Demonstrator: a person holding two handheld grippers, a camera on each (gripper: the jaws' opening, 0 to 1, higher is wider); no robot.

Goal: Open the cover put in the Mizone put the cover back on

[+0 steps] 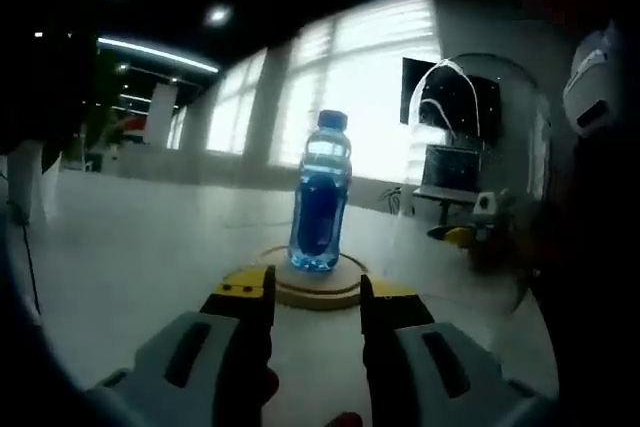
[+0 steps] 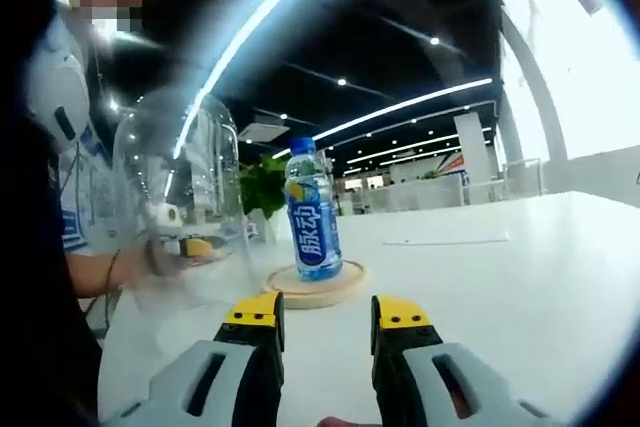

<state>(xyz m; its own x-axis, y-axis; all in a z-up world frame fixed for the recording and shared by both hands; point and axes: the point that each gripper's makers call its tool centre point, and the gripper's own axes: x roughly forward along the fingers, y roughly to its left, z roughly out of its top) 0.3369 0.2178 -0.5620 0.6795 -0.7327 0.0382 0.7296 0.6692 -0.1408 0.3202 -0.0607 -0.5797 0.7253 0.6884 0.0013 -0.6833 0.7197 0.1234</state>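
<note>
**Open-plan office interior**

A long white table (image 2: 520,277) runs toward rows of desks. Strip lights (image 2: 400,107) and spotlights line a dark ceiling. Large blinded windows (image 1: 350,87), a wall screen (image 1: 460,102), a column (image 2: 470,152) and a potted plant (image 2: 262,187) complete the room.

So the blue bottle (image 2: 313,213) stood upright on a round wooden base (image 2: 316,286) in the middle of the white worktop (image 2: 520,277), label facing the camera, cap on. The clear dome cover (image 2: 180,197) sat off to the left, off the base, beside a seated person (image 2: 65,187). The right claw (image 2: 326,319) hung low in front with its yellow-tipped jaws apart and nothing between them, a bit short of the base. Ceiling light strips (image 2: 400,107) glowed behind.
</note>
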